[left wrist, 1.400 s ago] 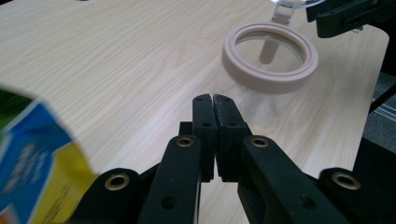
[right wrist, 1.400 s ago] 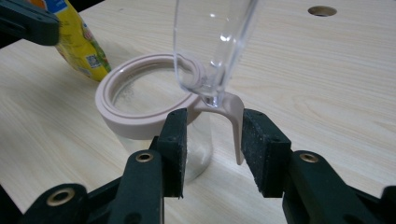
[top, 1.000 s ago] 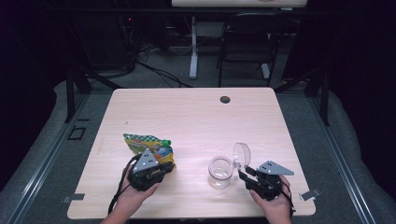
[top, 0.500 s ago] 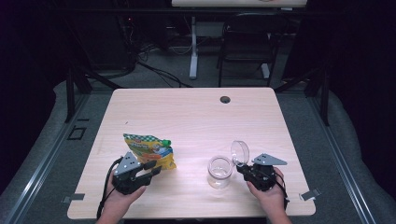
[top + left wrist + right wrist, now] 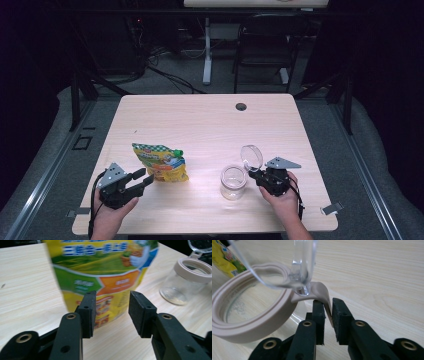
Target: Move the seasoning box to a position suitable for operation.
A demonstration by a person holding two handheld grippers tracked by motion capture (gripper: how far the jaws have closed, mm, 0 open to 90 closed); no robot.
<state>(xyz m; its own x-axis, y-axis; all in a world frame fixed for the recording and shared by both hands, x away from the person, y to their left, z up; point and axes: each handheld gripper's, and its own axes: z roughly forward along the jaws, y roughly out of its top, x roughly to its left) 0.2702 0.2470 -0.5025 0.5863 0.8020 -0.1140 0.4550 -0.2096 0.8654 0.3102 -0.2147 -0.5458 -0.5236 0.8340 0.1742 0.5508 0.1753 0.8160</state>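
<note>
Dim room behind, with chair legs and cables on the floor; up front, the pale wooden table is carrying everything you are working on.

Your left gripper is sitting near the table's near-left corner, jaws standing apart and just been opening, nothing pressed between the pads. In the left gripper view the jaws are framing the bottom edge of the snack pouch, which is lying just beyond them, apart from the pads. From the high view the pouch is lying flat, yellow and green, left of centre.

Your right gripper is pinching the beige tab on the rim of the glass jar; the jaws have just been opening a little, yet the tab is sitting tight between the pads. The jar is standing upright near the front edge, right of the pouch and well apart from it. Its clear lid is hanging open, tilted up on the hinge side, right by your right gripper.
</note>
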